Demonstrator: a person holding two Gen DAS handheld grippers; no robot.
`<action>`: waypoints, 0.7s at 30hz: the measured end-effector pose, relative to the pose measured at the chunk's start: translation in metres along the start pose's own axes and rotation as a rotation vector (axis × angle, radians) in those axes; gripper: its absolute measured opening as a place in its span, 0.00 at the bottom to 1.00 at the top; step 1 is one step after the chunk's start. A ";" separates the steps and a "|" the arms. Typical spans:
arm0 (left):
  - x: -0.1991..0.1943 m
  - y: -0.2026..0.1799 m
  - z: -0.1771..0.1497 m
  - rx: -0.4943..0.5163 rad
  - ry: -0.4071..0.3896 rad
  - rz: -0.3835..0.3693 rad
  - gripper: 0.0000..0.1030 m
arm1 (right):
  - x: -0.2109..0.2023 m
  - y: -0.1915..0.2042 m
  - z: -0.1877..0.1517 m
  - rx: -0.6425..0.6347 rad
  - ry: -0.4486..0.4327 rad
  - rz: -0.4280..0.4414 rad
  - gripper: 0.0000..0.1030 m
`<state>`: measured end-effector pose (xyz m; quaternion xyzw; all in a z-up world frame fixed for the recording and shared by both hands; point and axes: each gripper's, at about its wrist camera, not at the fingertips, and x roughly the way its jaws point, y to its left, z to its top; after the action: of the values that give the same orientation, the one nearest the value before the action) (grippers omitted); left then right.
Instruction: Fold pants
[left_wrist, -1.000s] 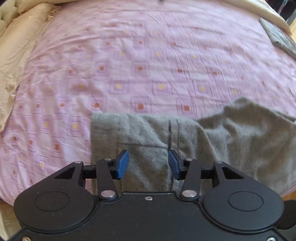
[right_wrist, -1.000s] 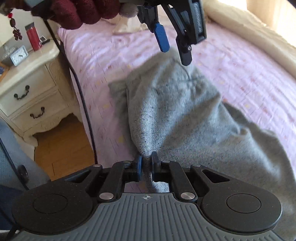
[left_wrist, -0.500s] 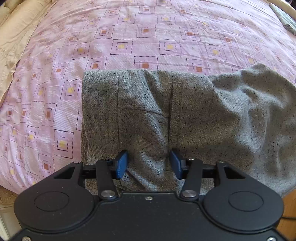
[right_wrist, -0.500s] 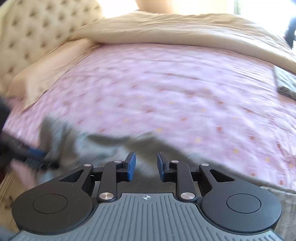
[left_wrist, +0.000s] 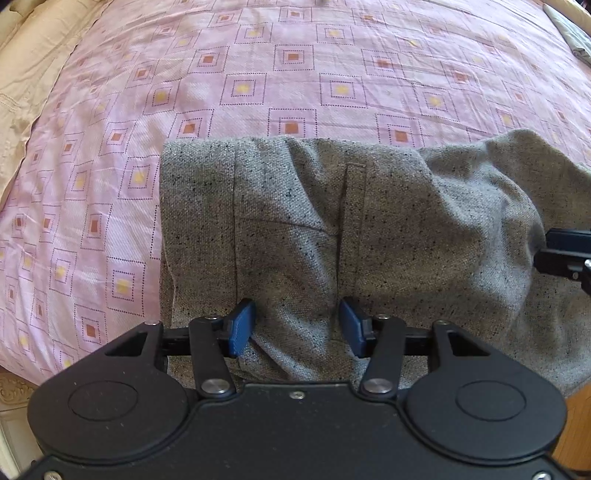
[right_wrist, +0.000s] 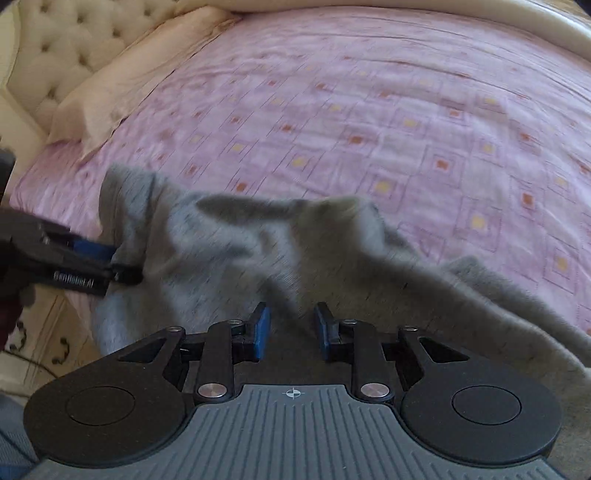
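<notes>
- Grey pants (left_wrist: 369, 229) stretched lengthwise along near edge of bed (left_wrist: 295, 74).
- Left gripper (left_wrist: 297, 326) over waistband end, jaws half-wide, fabric between, unpinched.
- Right gripper (right_wrist: 291, 332) just opened, narrow, empty.

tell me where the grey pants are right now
The grey pants lie on the pink patterned bedsheet at the near edge of the bed, in the lower half of both wrist views.
</notes>
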<state>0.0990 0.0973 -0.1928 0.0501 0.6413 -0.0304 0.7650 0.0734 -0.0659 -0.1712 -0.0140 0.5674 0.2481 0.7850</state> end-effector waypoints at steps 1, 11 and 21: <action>0.000 0.000 0.001 0.000 0.002 0.000 0.56 | 0.000 0.006 -0.001 -0.019 0.001 -0.013 0.25; -0.001 0.001 -0.002 0.002 -0.013 -0.004 0.56 | -0.016 -0.026 0.055 0.073 -0.207 -0.140 0.26; -0.002 0.001 -0.002 0.001 -0.016 -0.007 0.56 | 0.021 -0.024 0.033 0.110 0.018 0.005 0.29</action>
<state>0.0965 0.0987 -0.1914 0.0480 0.6355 -0.0338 0.7698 0.1173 -0.0686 -0.1841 0.0283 0.5872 0.2185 0.7789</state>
